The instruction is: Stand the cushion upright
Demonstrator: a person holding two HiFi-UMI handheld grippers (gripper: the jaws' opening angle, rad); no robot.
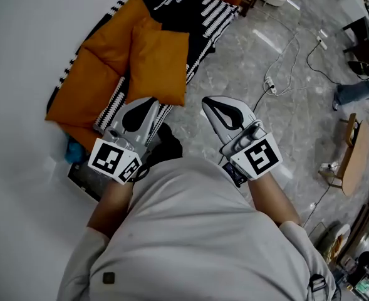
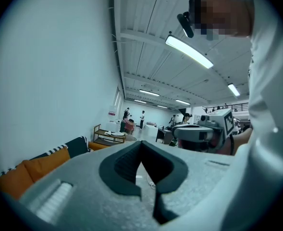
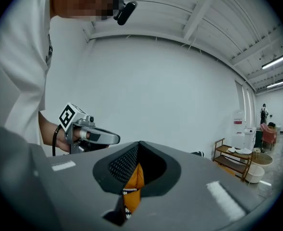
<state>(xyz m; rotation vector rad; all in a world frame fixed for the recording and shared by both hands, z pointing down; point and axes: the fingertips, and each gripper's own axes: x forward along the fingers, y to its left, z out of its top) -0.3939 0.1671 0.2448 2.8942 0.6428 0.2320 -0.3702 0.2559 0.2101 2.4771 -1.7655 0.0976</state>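
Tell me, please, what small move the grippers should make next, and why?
Probably ease both forward and open them: the left gripper and right gripper are shut, empty, and short of the orange cushion lying on the striped blanket.

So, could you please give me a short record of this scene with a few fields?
Cushion: small orange square fabric cushion, seemingly lying flat on black-and-white striped cover
Beside it: larger orange cushions along the white wall
Left gripper: jaws shut, nothing between them
Right gripper: jaws shut, nothing between them
Ground: grey stone floor, white power strip
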